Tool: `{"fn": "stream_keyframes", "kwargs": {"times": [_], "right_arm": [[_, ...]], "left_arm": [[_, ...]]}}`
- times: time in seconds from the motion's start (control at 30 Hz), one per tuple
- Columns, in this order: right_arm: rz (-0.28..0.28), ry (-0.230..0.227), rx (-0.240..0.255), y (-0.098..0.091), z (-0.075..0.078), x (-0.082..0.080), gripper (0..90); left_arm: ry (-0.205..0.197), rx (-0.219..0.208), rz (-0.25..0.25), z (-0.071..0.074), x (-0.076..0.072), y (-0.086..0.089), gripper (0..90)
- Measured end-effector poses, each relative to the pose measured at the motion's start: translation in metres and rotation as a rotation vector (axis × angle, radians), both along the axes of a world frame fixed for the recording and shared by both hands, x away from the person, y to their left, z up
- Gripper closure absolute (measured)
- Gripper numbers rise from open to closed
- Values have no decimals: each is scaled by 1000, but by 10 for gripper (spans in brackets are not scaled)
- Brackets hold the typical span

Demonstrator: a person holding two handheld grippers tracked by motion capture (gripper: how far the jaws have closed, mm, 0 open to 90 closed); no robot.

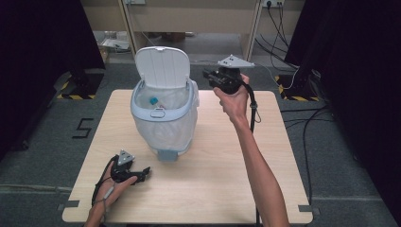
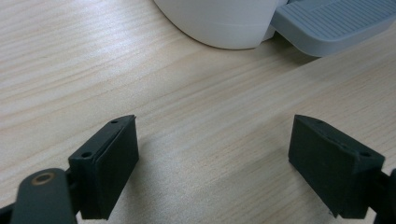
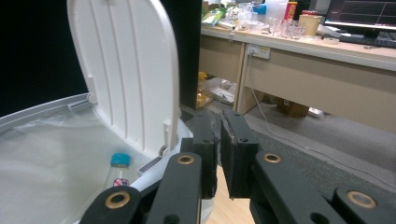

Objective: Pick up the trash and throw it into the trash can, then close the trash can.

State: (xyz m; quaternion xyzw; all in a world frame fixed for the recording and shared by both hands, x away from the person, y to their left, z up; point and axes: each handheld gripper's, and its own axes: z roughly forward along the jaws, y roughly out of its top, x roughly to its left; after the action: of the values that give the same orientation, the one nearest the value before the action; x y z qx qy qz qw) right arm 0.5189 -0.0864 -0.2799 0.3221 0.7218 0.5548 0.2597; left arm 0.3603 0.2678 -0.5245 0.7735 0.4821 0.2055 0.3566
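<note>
— Where are your grippers right now?

— My right gripper (image 1: 213, 75) is up in the air just beside the bin (image 1: 163, 124), off its right rear corner, next to the raised lid (image 1: 162, 66). In the right gripper view its jaws are pressed nearly together with nothing between them. My left gripper (image 1: 143, 172) rests low on the table (image 1: 227, 161) near the front left, jaws spread wide and holding nothing; its own view looks across the wood at the bin's base and the grey pedal (image 2: 329, 21).

— And the thing you're working with?

— A small bottle (image 3: 119, 169) with a blue cap lies inside the bin, down on the clear liner (image 3: 51, 158). The lid stands upright behind it.

— So what's the step, as you read it?

— I judge the drop is done and the lid is next. To do that well I'd bring the closed right jaws to the top edge of the lid from behind and push it forward and down gently, keeping the push along the hinge's swing so the light bin doesn't slide or tip. The left gripper is close enough to steady the base, or work the pedal, if the bin shifts.

— Anything readable?

— A black figure like a "5" (image 1: 83, 127) is marked on the floor left of the table. The bottle has a dark label, too small to read. The jars on the far bench are too blurred.
</note>
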Motion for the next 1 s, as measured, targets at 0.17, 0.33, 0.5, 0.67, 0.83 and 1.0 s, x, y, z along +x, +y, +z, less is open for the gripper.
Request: {"fn": "stream_keyframes", "kwargs": {"times": [0.17, 0.33, 0.5, 0.67, 0.83, 1.0], "right_arm": [[-8, 3, 17, 0, -2, 6, 855], [-11, 5, 23, 1, -2, 11, 855], [0, 9, 54, 7, 0, 18, 854], [-5, 13, 34, 16, -5, 28, 851], [3, 30, 29, 19, -9, 37, 849], [15, 43, 56, 24, -13, 45, 844]], "left_arm": [[1, 2, -1, 0, 0, 0, 149], [1, 4, -1, 0, 0, 0, 149], [1, 3, -2, 0, 0, 0, 149], [2, 2, -1, 0, 0, 0, 150], [3, 0, 0, 0, 0, 0, 150], [3, 0, 0, 0, 0, 0, 150]]}}
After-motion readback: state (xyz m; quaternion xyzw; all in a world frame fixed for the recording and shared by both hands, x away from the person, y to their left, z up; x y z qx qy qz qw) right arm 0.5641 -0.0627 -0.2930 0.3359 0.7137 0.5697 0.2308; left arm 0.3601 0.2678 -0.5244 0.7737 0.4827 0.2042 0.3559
